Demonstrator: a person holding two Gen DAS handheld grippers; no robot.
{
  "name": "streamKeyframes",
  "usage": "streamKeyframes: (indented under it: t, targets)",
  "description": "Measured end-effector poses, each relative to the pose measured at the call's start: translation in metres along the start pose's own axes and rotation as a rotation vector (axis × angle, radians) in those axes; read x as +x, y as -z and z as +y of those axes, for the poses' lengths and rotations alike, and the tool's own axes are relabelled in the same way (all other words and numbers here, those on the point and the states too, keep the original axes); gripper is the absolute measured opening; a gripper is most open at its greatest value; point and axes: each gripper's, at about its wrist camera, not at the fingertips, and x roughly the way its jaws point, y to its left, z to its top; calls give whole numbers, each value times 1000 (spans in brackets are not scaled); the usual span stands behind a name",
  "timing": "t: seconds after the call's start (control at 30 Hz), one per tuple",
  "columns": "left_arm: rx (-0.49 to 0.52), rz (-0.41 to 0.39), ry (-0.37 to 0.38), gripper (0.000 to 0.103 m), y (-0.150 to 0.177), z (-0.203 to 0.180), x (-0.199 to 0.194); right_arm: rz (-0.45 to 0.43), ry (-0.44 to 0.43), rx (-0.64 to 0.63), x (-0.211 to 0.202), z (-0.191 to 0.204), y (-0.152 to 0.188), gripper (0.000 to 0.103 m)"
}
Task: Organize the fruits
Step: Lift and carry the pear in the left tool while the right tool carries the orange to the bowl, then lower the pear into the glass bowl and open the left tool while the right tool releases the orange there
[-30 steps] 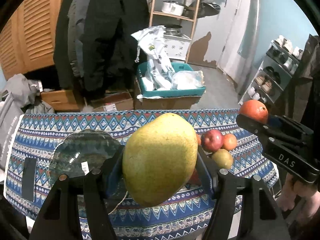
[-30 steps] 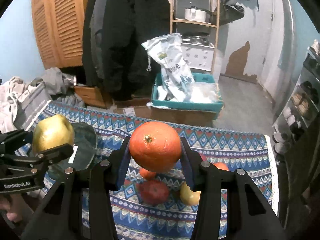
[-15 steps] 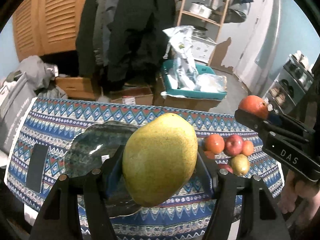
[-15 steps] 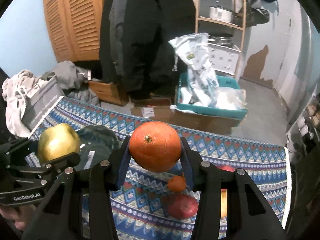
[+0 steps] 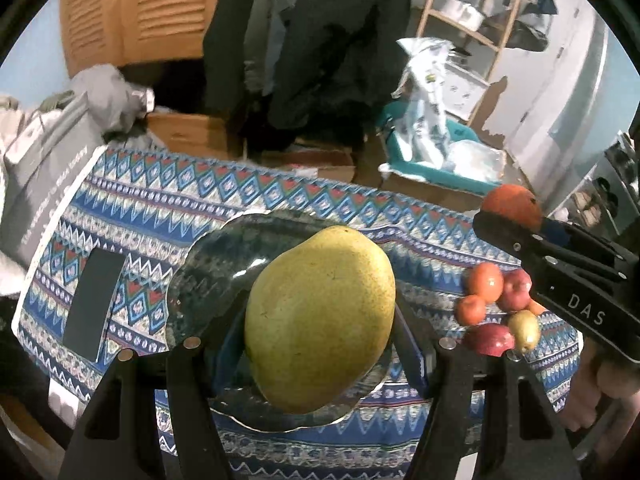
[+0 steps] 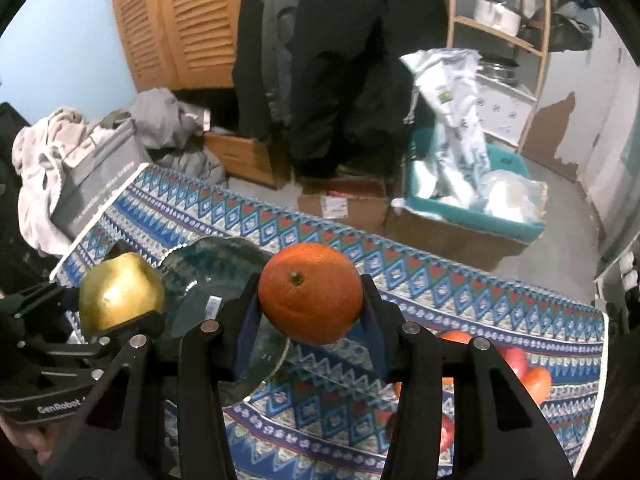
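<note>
My left gripper (image 5: 320, 320) is shut on a large yellow-green mango (image 5: 320, 320) and holds it above a dark green glass plate (image 5: 216, 264) on the patterned cloth. My right gripper (image 6: 310, 296) is shut on an orange (image 6: 310, 292) and holds it in the air just right of the plate (image 6: 224, 268). The mango also shows in the right wrist view (image 6: 120, 292), and the orange in the left wrist view (image 5: 512, 204). A pile of small fruits (image 5: 496, 304), apples, oranges and a pear, lies on the cloth to the right.
A black phone (image 5: 94, 296) lies on the cloth left of the plate. A grey box (image 6: 92, 176) and clothes sit past the table's left end. Cardboard boxes and a teal bin (image 6: 472, 208) stand on the floor behind the table.
Both grippers have moved left with their fruit. The mango now hangs over the plate, and the fruit pile has slid toward the right of both views.
</note>
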Motion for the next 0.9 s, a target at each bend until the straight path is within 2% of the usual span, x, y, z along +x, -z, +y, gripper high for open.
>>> streamKeyframes:
  t: [0.33, 0.6, 0.73, 0.9]
  targets:
    - [-52, 63, -90, 68, 10, 35, 32, 124, -67, -17, 63, 27, 0, 47]
    - [-118, 131, -93, 68, 17, 60, 56, 246, -94, -46, 111, 48, 13, 46]
    - [-118, 160, -120, 68, 22, 65, 66, 289, -100, -48, 126, 52, 19, 46]
    - [-142, 196, -110, 68, 26, 71, 74, 321, -108, -39, 135, 54, 24, 47]
